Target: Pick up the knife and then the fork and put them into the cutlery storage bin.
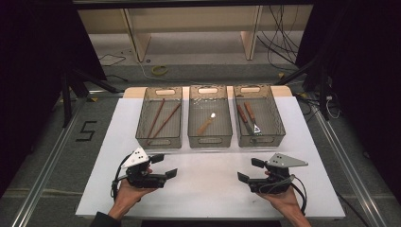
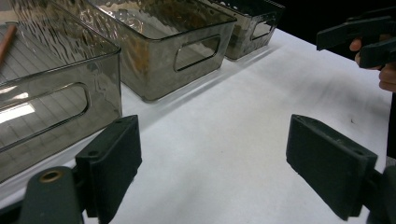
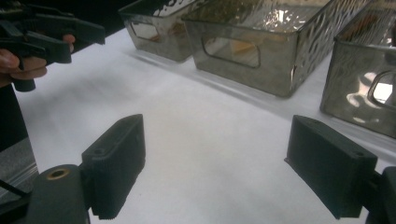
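Note:
My left gripper [image 1: 163, 165] rests low over the white table [image 1: 208, 189] at front left, held in a hand, its jaws open with nothing between them. In the left gripper view the left gripper [image 2: 212, 163] frames bare white surface. My right gripper [image 1: 250, 170] sits at front right, also open and empty, pointing toward the left gripper. In the right gripper view the right gripper [image 3: 215, 163] stands wide apart over the tabletop.
Three smoky clear bins line the back of the table. The left bin [image 1: 142, 127] holds two brown chopsticks [image 1: 161, 119], the middle bin [image 1: 191, 130] a wooden-handled spoon [image 1: 206, 125], and the right bin [image 1: 279, 125] wooden-handled cutlery [image 1: 249, 119].

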Demonstrator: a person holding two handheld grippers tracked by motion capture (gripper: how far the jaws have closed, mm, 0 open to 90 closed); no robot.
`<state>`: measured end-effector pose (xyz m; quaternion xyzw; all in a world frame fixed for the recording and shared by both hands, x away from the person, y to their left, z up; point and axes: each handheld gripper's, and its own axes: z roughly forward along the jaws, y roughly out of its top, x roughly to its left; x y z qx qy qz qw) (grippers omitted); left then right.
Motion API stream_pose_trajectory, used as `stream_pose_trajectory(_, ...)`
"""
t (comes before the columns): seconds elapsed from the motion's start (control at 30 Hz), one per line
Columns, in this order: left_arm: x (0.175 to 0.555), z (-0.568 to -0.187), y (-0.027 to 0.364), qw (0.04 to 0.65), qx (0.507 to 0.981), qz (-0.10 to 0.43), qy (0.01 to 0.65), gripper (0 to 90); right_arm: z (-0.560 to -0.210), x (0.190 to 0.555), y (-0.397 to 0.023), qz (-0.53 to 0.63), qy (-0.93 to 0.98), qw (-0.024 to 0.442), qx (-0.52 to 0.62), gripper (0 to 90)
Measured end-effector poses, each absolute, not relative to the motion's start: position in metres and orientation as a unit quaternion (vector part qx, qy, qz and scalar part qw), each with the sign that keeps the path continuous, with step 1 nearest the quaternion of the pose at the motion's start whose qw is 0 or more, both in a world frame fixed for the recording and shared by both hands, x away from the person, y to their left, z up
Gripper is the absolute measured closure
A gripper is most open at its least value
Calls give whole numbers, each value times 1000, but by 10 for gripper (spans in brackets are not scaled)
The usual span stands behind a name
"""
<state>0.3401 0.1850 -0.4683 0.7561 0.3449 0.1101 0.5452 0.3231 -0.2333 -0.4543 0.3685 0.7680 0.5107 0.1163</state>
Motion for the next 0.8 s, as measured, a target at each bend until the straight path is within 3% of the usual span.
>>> stream_pose_trajectory(0.8, 341, -468, 185, 545, 757, 111, 344, 175, -453, 324, -236, 516, 762, 124, 372, 209)
